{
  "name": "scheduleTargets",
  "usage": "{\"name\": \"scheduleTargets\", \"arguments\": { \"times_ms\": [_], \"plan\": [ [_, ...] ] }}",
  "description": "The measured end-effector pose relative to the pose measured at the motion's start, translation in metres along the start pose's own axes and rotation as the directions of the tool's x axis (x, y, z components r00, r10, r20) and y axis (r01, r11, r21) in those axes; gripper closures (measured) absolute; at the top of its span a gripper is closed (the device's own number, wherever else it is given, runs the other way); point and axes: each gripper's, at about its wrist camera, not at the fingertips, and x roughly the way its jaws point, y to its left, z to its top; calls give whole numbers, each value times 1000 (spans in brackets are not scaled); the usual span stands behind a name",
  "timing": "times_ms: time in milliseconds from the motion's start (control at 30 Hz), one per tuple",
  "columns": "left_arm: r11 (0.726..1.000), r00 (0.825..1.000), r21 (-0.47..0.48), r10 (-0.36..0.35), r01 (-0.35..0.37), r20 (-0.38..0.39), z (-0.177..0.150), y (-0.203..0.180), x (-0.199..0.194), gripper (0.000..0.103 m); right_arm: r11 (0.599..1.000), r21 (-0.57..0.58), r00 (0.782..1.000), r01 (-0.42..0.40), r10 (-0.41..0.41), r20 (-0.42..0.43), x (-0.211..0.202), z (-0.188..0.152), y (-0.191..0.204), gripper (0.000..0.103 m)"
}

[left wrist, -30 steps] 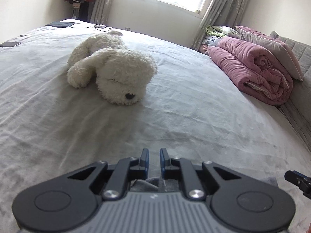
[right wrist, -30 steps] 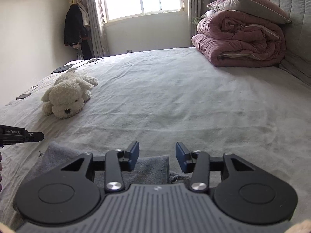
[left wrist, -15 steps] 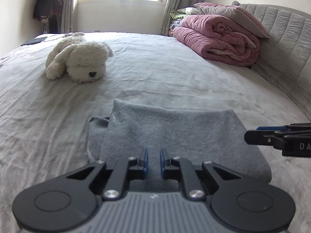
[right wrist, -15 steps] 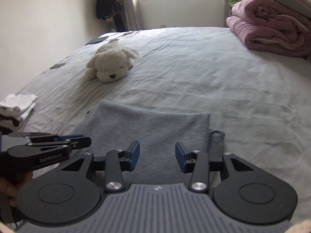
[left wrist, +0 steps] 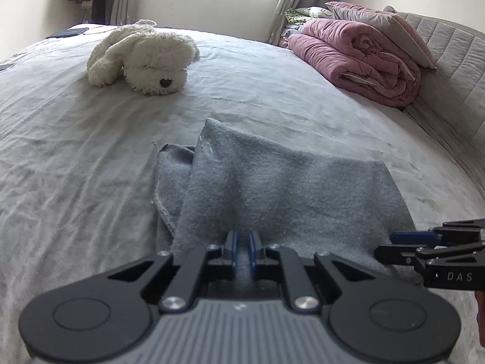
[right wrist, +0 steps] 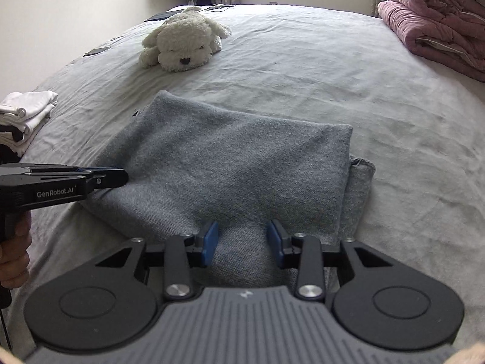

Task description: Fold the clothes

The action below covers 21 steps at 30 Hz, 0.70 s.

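a grey fleecy garment (right wrist: 230, 163) lies folded over on the grey bed (right wrist: 303, 66), a lower layer poking out at one side. the left gripper (left wrist: 241, 250) pinches its near edge; the right gripper (right wrist: 242, 242) is closing, fabric between its jaws, pads apart.

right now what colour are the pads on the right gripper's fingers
Blue pads on black fingers, clearest in the right wrist view.

Both wrist cameras look down close over the bed (left wrist: 75, 139) — sharing the grey garment (right wrist: 230, 163); plush dog (left wrist: 145, 57) beyond.
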Motion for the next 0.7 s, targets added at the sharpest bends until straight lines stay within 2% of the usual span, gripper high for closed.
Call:
{"name": "scheduleTargets", "arguments": {
  "times_ms": [300, 367, 467, 700],
  "plan": [
    [1000, 1000, 20, 11, -10, -11, -1, -3, 1, 93, 999, 39, 997, 12, -15, 77, -20, 0, 23, 63],
    [999, 1000, 39, 13, -13, -5, -3, -5, 0, 93, 999, 15, 996, 34, -35, 87, -22, -3, 34, 63],
    [999, 1000, 38, 10, -10, -11, -2, -4, 0, 93, 998, -21, 995, 58, -56, 77, -23, -10, 40, 63],
    [998, 1000, 63, 22, -22, -1, -4, -8, 1, 93, 995, 32, 995, 93, -94, 27, -11, -16, 24, 65]
  ]
}}
